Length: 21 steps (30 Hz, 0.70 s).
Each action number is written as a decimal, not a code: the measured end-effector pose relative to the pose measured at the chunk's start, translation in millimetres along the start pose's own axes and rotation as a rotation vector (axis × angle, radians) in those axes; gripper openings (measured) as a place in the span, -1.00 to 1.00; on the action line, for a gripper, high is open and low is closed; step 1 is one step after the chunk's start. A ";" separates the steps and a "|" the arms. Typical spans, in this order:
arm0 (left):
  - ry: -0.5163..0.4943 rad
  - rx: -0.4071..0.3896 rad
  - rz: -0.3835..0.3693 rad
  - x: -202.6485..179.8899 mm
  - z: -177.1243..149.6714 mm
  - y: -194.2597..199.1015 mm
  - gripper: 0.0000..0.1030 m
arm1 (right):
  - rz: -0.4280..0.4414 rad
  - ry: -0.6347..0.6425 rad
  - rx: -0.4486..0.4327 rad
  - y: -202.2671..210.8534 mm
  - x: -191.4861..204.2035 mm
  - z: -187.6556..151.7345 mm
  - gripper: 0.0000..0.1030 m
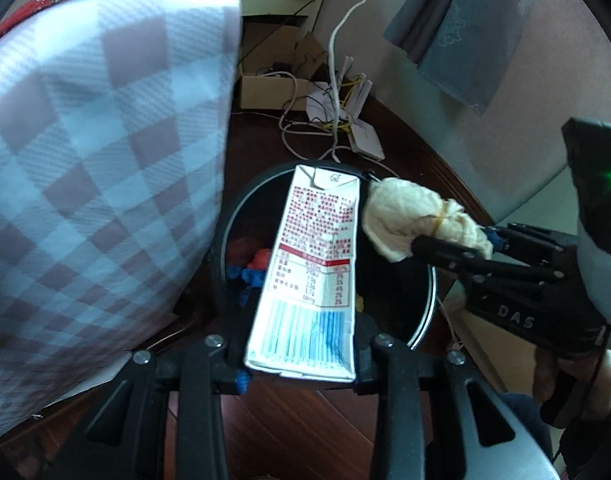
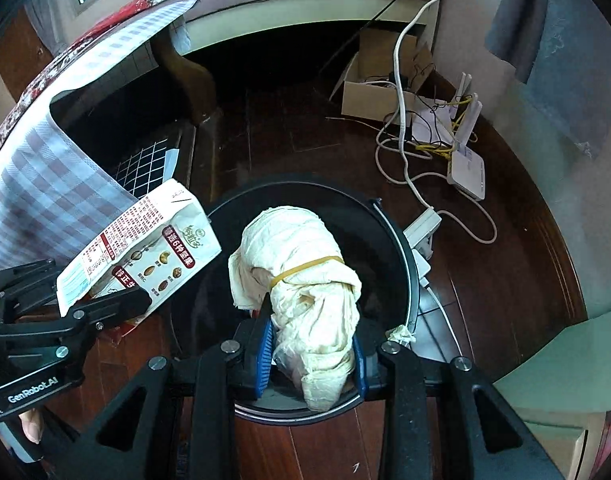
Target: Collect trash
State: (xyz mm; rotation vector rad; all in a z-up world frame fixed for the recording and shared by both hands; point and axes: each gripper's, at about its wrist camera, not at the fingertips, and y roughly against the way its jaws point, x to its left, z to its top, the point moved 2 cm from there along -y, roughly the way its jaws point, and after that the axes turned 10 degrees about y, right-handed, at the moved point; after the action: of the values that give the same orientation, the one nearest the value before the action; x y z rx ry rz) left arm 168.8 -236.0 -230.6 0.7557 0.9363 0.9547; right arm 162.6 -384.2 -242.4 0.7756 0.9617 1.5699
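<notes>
Left wrist view: left gripper (image 1: 301, 356), fingers pinching a drink carton (image 1: 309, 268), hangs it over the black trash bin (image 1: 423, 312), set for the drop. Right wrist view: right gripper (image 2: 311, 364), fingers clamping a rubber-banded paper wad (image 2: 305, 296), poised above the same bin's mouth.

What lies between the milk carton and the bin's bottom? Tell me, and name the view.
Nothing solid: the milk carton, clamped in the left gripper, hangs over the bin. Red and blue trash lies at the bottom. The left wrist view shows this.
</notes>
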 end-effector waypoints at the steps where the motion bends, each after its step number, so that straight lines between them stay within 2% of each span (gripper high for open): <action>1: 0.006 -0.001 0.005 1.4 2.1 -1.2 -0.19 | 0.000 0.011 0.001 -2.9 0.0 -0.4 0.02; 2: 0.020 0.000 0.043 3.6 0.4 -5.2 0.22 | -0.027 0.025 0.021 -9.1 -1.8 -2.6 0.30; 3: 0.025 -0.020 0.088 8.3 -1.7 -5.8 0.63 | -0.079 0.040 0.044 -15.1 -5.5 -6.1 0.87; 4: 0.030 -0.045 0.125 12.6 -3.7 -4.0 0.78 | -0.149 0.035 0.077 -20.9 -13.4 -13.1 0.98; 5: 0.039 -0.075 0.173 17.6 -8.1 -1.6 0.93 | -0.150 0.012 0.088 -21.7 -17.4 -18.0 0.98; 8: 0.043 -0.108 0.219 25.8 -18.8 1.3 0.94 | -0.152 -0.038 0.084 -15.0 -24.1 -31.2 0.98; 15: 0.040 -0.157 0.242 30.7 -26.9 11.0 0.94 | -0.146 -0.022 0.056 -7.5 -2.9 -32.1 0.98; 21: 0.040 -0.165 0.244 36.9 -22.0 20.4 0.94 | -0.142 -0.021 0.024 -0.7 10.3 -26.6 0.98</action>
State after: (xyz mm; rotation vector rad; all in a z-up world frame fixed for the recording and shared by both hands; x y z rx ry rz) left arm 152.1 -191.6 -233.6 0.7234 0.7996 1.2490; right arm 137.7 -378.9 -255.4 0.7233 0.9998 1.4273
